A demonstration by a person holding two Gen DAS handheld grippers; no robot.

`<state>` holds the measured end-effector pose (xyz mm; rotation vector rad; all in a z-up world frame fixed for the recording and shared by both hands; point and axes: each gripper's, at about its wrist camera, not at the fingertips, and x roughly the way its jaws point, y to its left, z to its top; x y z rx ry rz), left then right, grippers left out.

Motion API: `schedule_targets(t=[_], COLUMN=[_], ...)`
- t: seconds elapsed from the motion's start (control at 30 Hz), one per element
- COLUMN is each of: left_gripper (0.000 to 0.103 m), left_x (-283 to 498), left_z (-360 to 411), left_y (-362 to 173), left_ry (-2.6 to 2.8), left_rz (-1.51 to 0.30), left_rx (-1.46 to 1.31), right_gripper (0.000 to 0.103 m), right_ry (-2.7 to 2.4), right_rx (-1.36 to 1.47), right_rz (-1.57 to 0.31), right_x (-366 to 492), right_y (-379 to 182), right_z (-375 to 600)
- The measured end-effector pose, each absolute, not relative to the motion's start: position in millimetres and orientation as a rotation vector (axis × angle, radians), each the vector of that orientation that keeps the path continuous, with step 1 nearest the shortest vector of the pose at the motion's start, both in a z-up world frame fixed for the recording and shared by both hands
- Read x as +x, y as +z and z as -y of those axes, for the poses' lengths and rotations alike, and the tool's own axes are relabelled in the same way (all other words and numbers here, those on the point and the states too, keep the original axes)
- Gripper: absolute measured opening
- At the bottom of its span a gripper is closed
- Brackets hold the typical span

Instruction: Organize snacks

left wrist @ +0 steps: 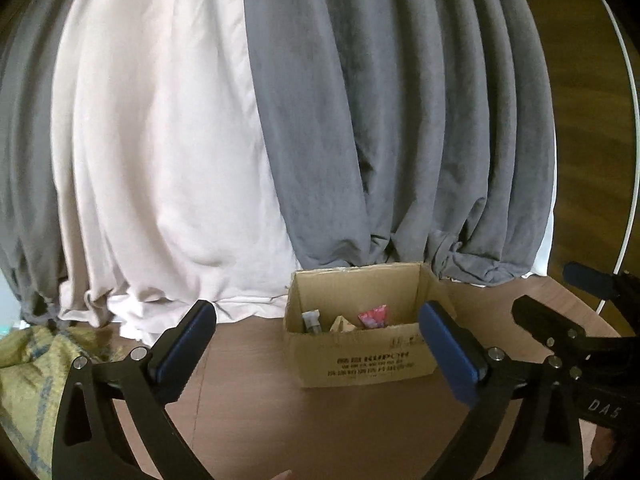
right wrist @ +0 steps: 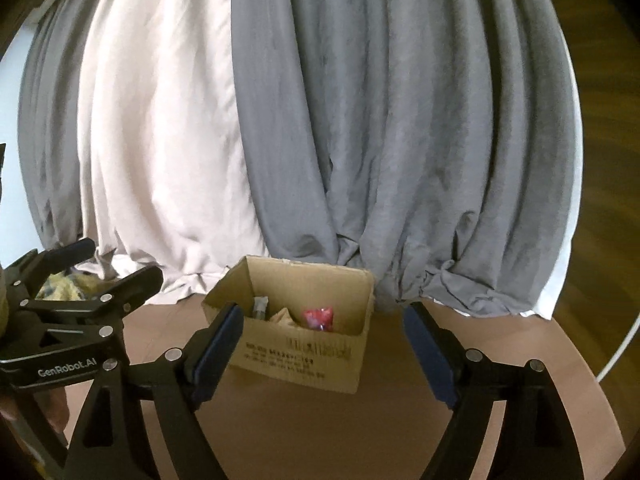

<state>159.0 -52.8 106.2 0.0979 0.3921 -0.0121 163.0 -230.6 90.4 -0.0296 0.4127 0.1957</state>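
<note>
One cardboard box (left wrist: 362, 364) holds seemingly three snacks (left wrist: 373, 316).

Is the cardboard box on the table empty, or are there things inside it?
Not empty. The cardboard box stands open at the top, and a red packet, a grey tube and some crumpled brown wrapping lie inside.

A grey curtain (left wrist: 400, 120) and a pale cream one (left wrist: 160, 140) hang side by side, their hems bunched on the brown table (left wrist: 248, 400). At nine o'clock a yellowish woven sack (left wrist: 28, 368) slumps. A white cord (left wrist: 630, 100) curves at three o'clock.
</note>
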Motion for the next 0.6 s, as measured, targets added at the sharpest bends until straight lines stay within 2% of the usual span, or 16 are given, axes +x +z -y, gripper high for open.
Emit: schedule_targets(t=[0.6], left_gripper=[0.103], left_x=[71], left_z=[67], left_y=[95], left_ry=[0.034], left_rz=[-0.407], left_rx=[0.098], right_gripper=[0.083], right_ry=[0.19], right_rx=[0.042], right_rz=[-0.434], right_x=[92], right_y=[80], right_z=[266])
